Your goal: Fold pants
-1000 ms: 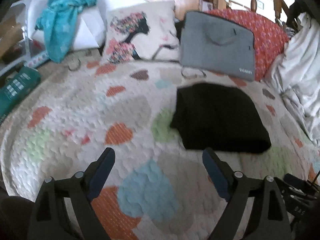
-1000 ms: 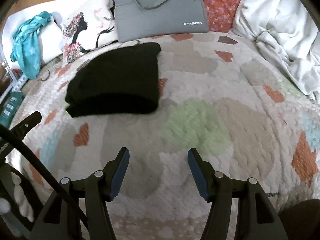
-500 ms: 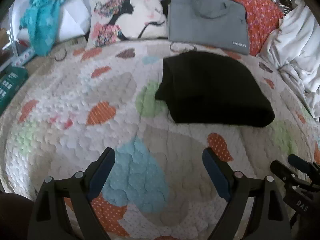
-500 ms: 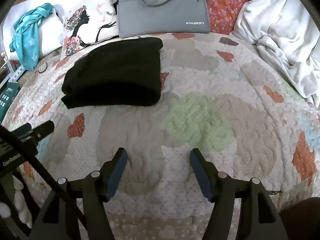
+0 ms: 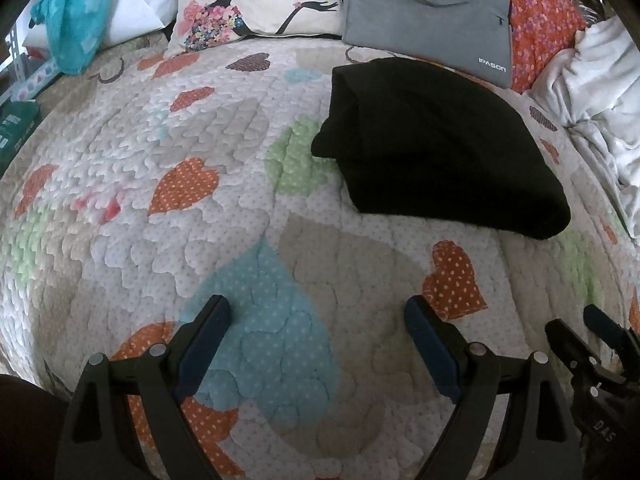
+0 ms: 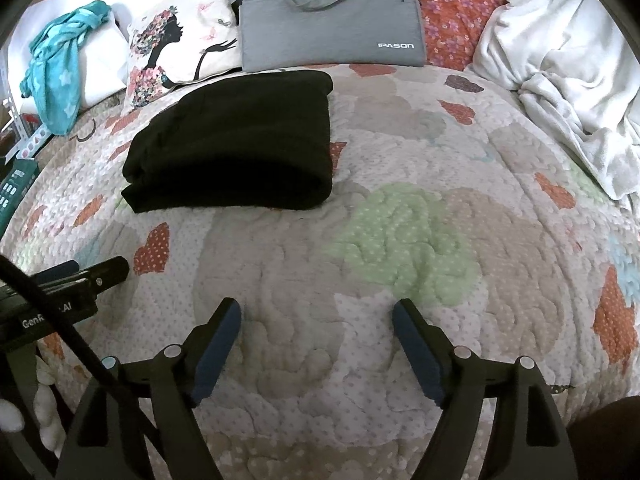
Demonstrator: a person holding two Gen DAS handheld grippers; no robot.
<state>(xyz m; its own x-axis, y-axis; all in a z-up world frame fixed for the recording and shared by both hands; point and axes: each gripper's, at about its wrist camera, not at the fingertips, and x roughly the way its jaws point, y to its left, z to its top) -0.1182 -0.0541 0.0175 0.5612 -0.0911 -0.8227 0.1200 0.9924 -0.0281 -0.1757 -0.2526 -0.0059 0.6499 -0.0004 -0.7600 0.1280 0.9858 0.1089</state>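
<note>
The black pants lie folded into a thick rectangle on the heart-patterned quilt, toward the far side of the bed. In the right wrist view the pants lie up and left of centre. My left gripper is open and empty, hovering over the quilt well short of the pants. My right gripper is open and empty too, over bare quilt in front of and to the right of the pants. The right gripper's body shows at the lower right of the left wrist view.
A grey laptop bag leans behind the pants against a red floral pillow. A printed cushion and a teal cloth lie at the back left. A rumpled white blanket lies at the right. A green box sits at the left edge.
Both grippers stay open and empty. The left wrist view has tilted down and drawn a little closer, so the pants sit higher and larger in it. The pants have not moved.
</note>
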